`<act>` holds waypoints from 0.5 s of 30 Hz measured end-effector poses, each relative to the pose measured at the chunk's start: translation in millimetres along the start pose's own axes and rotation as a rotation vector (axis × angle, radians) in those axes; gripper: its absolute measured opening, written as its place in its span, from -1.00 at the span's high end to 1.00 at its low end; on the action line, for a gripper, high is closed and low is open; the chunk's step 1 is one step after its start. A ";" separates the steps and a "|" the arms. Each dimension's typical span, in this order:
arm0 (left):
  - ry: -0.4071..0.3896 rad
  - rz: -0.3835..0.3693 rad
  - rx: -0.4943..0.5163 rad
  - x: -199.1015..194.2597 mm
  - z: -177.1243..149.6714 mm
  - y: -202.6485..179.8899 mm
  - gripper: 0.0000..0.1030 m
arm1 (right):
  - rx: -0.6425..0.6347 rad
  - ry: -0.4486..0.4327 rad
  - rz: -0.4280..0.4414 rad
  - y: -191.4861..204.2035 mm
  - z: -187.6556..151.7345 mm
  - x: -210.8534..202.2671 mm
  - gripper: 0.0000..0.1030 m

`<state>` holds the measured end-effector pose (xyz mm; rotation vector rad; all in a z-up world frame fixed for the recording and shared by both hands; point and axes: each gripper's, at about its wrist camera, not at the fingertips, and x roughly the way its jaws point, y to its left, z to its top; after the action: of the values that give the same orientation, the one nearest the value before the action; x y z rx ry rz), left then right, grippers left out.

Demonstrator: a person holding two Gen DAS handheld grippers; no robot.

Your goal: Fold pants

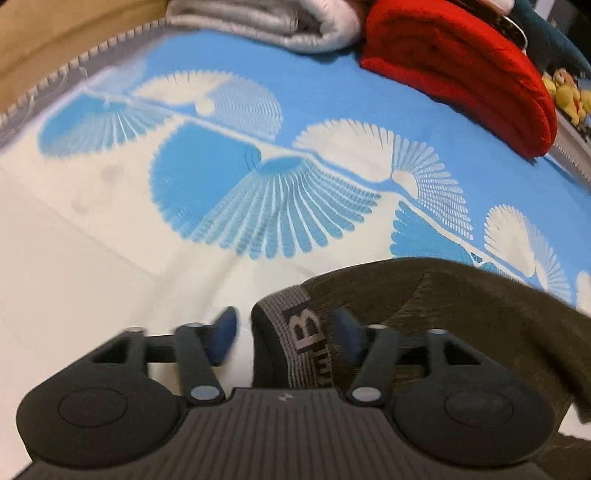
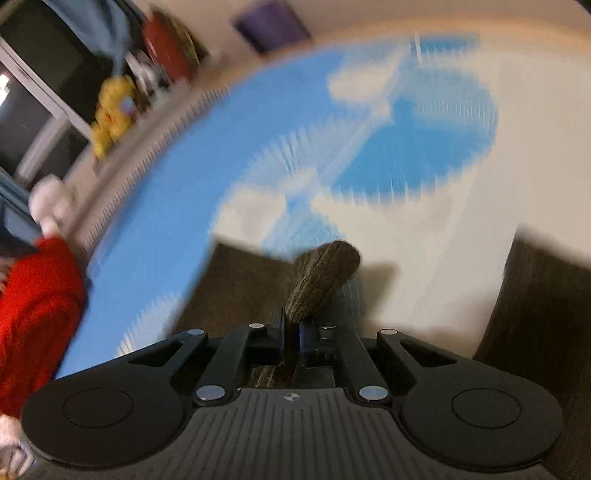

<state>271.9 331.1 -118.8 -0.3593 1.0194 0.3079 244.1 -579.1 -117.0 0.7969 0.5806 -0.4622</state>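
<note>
The left gripper (image 1: 284,334) stood spread wide, its blue pads (image 1: 225,332) well apart and pressing on nothing, with the grey waistband (image 1: 301,332) of the pants (image 1: 461,314) lying between them, nearer the right-hand pad. The waistband bore a large letter B. From there the dark olive pants spread away to the gripper's right and under its body, resting on the bedspread (image 1: 110,277). Ahead of the fingers the bedspread ran cream and then blue, printed with white and blue fan shapes. Farther off, at its far edge, lay a folded grey cloth (image 1: 266,22) and, to the right of that, a folded red blanket (image 1: 461,74), with yellow plush toys (image 1: 569,96) just beyond it. The right gripper (image 2: 291,339) was pressed together, pinching a fold of the pants (image 2: 325,280) that bulged up as a ribbed brown lump just past its fingertips. More of the dark cloth lay flat to the left of that gripper and at its far right. The bedspread (image 2: 461,229) stretched ahead, blurred, and the red blanket (image 2: 37,314) sat off to the left.
</note>
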 end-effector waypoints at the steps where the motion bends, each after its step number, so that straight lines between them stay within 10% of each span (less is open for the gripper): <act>1: 0.001 0.006 0.003 3.0 1.9 0.9 -0.40 | -0.020 -0.073 0.004 1.7 5.5 -12.4 0.88; 5: 0.021 -0.016 0.049 7.1 -1.3 -10.3 -0.59 | -0.062 -0.072 -0.257 -17.3 1.3 -8.3 0.84; 7: 0.048 -0.010 0.063 19.0 -5.7 -15.6 -0.59 | 0.003 0.082 -0.274 -40.5 -6.6 13.9 0.79; 15: 0.042 -0.066 0.011 48.1 -11.0 -23.6 -0.57 | -0.070 0.065 -0.284 -34.1 -10.6 20.9 0.55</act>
<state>296.7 309.2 -162.3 -0.3899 1.0480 0.2358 236.6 -595.4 -154.2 0.6670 0.7713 -0.6737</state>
